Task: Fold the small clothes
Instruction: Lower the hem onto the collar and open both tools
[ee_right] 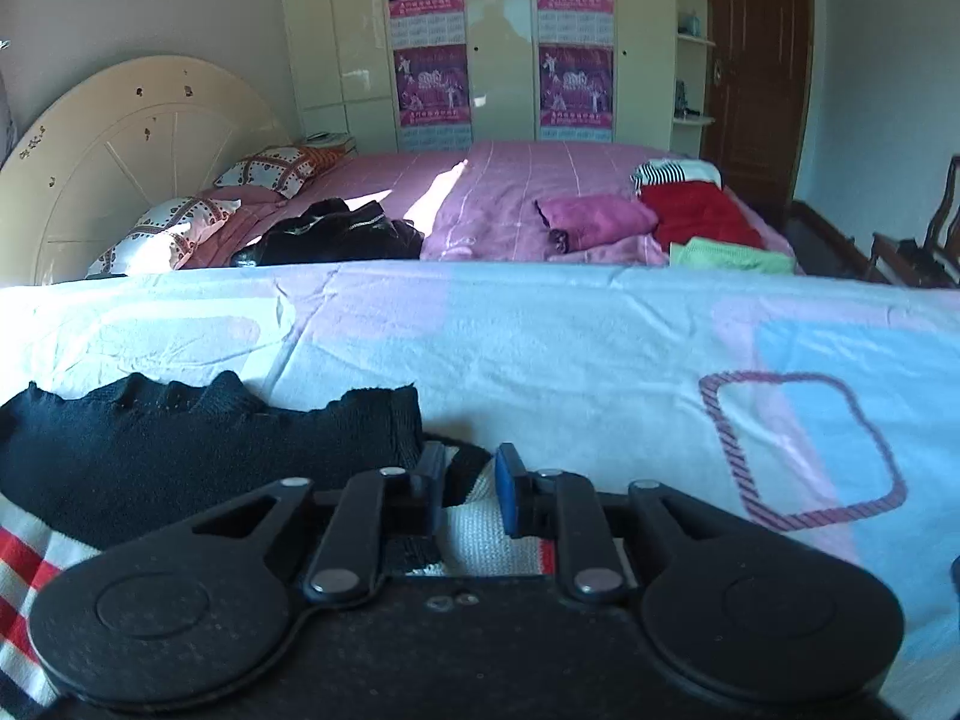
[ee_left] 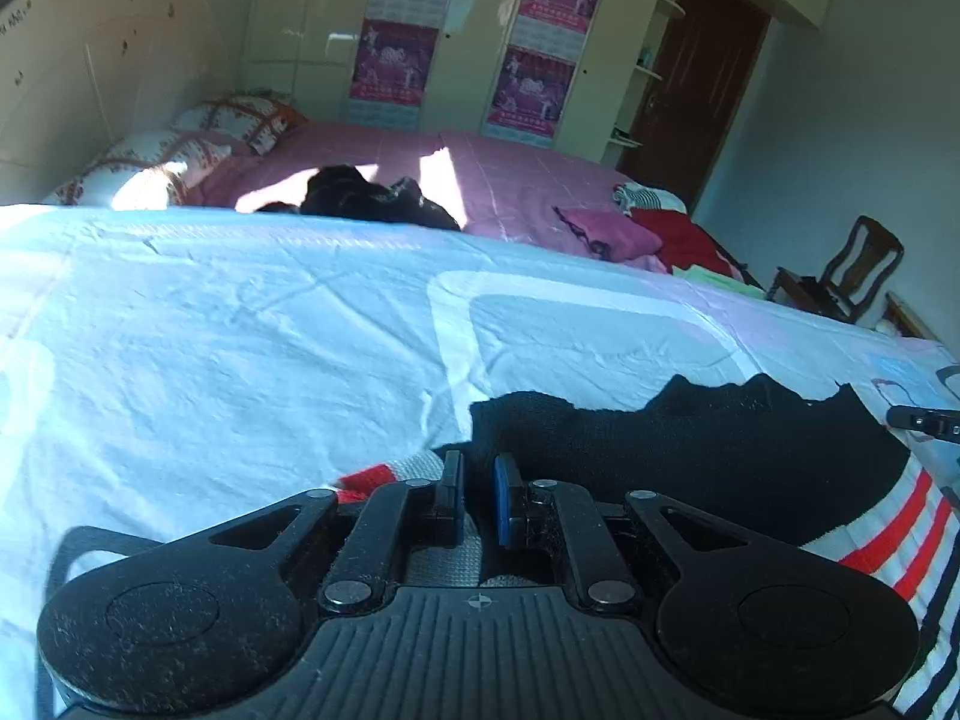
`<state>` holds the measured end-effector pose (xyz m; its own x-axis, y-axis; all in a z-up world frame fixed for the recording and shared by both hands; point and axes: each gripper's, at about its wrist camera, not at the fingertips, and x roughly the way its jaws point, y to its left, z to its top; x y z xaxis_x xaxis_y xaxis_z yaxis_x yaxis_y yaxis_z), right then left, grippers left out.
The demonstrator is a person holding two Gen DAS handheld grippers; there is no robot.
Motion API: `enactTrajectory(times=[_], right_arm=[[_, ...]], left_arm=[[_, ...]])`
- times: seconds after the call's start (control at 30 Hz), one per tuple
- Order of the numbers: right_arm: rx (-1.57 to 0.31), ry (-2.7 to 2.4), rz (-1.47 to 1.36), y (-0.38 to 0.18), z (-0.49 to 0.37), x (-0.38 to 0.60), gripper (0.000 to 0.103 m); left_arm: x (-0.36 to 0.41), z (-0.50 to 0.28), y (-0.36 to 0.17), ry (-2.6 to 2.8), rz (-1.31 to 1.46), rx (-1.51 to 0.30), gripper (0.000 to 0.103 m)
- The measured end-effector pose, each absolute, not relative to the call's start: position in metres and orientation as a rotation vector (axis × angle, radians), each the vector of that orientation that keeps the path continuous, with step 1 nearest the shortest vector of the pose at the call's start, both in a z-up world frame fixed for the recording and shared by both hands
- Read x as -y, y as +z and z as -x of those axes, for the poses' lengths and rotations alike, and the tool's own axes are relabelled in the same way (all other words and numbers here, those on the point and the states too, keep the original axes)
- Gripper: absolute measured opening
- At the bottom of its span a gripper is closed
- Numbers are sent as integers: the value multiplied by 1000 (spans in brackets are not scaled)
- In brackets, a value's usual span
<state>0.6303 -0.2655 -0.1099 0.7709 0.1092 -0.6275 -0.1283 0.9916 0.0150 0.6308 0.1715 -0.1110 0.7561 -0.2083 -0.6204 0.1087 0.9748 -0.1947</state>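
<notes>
A small knit garment (ee_left: 708, 456), black with white, red and navy stripes, lies on the light patterned sheet (ee_left: 240, 330). My left gripper (ee_left: 477, 483) sits at the garment's left corner, jaws nearly together with knit fabric between them. In the right wrist view the same garment (ee_right: 180, 450) lies at the left. My right gripper (ee_right: 471, 480) sits at its right corner, jaws narrowly apart with white knit fabric between them. The right gripper's tip shows at the right edge of the left wrist view (ee_left: 924, 420).
Beyond the sheet lies a pink bed (ee_right: 528, 192) with a black clothes heap (ee_right: 336, 234), folded pink (ee_right: 594, 219), red (ee_right: 702, 216) and green (ee_right: 726, 255) clothes, and pillows (ee_right: 174, 228). A wardrobe (ee_right: 498, 42), a door (ee_right: 756, 60) and a chair (ee_left: 840, 276) stand behind.
</notes>
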Motion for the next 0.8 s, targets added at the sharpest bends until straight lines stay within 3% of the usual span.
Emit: enactTrajectory(times=[0.13, 0.23, 0.33, 0.53, 0.77, 0.8], right_arm=[[-642, 249, 116, -99, -618, 236, 18], [-670, 356, 122, -104, -622, 199, 18], [-689, 416, 177, -115, -619, 160, 18], [-727, 460, 256, -130, -622, 119, 17], [-709, 207, 234, -127, -620, 225, 15], [-722, 173, 236, -126, -618, 233, 25]], left_arm=[[-150, -617, -79, -199, 78, -594, 11], [-110, -623, -79, -311, 60, -647, 14], [-68, -620, -91, -356, 3, -669, 43], [-34, -626, -110, -350, -55, -726, 44], [-116, -609, -113, -203, -42, -708, 44], [-123, -609, -112, -178, -49, -713, 44]])
